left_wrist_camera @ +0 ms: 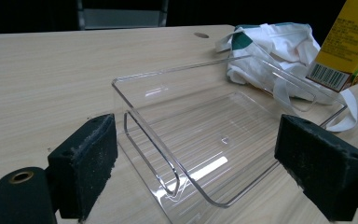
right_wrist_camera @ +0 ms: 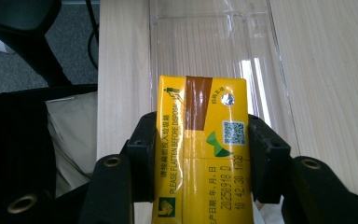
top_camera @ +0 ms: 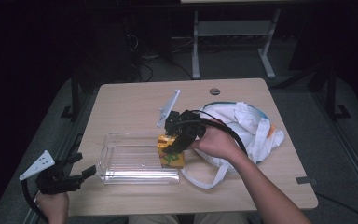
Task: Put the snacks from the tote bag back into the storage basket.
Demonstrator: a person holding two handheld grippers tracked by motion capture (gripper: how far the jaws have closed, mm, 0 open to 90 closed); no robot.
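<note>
While the left claw [top_camera: 89,171] hangs just off the table's [top_camera: 121,100] near-left edge, its jaws stand wide apart with nothing between them, aimed at the clear tray [top_camera: 121,161]. Tray sits near the front edge with one short end facing that claw, and it's got nothing in it. Lots of bare wood to its left and behind it, so plenty of room on that side. At the tray's right end, the right claw [top_camera: 173,148] is clenched on a yellow carton [top_camera: 170,154], pads pressing both sides; the carton is upright at the tray's right rim, though I can't tell if it's touching down or hovering. Tighter over there: a white bag [top_camera: 242,126] lies just right of the carton, its strap [top_camera: 205,182] looping toward the front edge.
</note>
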